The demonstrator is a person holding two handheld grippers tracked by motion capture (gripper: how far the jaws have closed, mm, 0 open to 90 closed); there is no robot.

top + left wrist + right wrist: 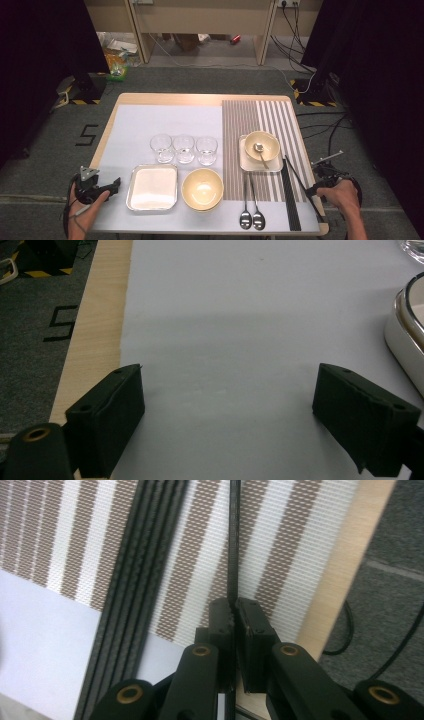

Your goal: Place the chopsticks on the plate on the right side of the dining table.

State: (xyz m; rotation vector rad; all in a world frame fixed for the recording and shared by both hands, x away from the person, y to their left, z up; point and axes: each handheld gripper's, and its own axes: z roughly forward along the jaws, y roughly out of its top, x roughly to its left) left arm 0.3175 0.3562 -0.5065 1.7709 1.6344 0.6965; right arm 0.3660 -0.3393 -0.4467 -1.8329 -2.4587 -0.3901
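1. Chopstick (233, 540): one thin black stick, pinched at its near end by the closed right gripper (234, 611), angled over the striped mat (300, 555) beside the stacked black chopsticks (137, 580).
2. Left gripper (230, 405): fingers wide open, holding nothing, low over the pale surface (240, 315).
3. Risk: a narrow end grip may let the stick pivot or slip.
4. Writing: a floor mark resembling "5" (86, 135).

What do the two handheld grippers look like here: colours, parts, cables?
Both are black. The left gripper carries a grey three-cornered plate, and a dark cable loops from it. In its own view its jaws are chunky rectangular black pads. The right gripper has black linkage arms with brass-coloured pivot rings. No sleeves show on the forearms.
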